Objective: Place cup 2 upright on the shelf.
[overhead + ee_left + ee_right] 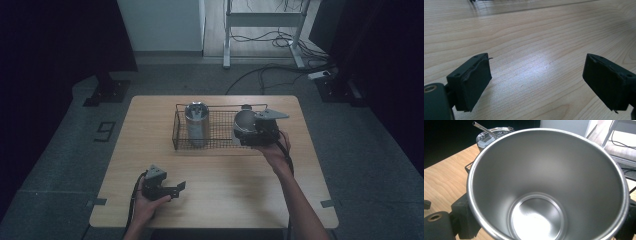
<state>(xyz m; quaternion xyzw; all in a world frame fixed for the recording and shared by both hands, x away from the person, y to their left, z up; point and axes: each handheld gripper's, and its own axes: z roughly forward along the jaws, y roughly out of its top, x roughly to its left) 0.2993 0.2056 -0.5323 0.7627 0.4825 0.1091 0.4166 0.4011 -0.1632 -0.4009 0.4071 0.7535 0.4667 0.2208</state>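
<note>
An open steel cup (243, 119) is held tilted over the right end of a wire basket (176, 136), with my right gripper (243, 134) shut on it. In the right gripper view the cup's bare inside (544, 182) faces the camera, a black jaw at either side of its base. A second steel tumbler (196, 122) with a clear lid and a metal straw (482, 127) stands upright in the basket's left part. My left gripper (176, 191) rests low over the table near the front left, its jaws open (536, 82) with only wood between them.
The basket sits at the back middle of the light wooden table (225, 190). Bare wood lies between the basket and the front edge. Beyond the table are a desk frame and floor cables (270, 70).
</note>
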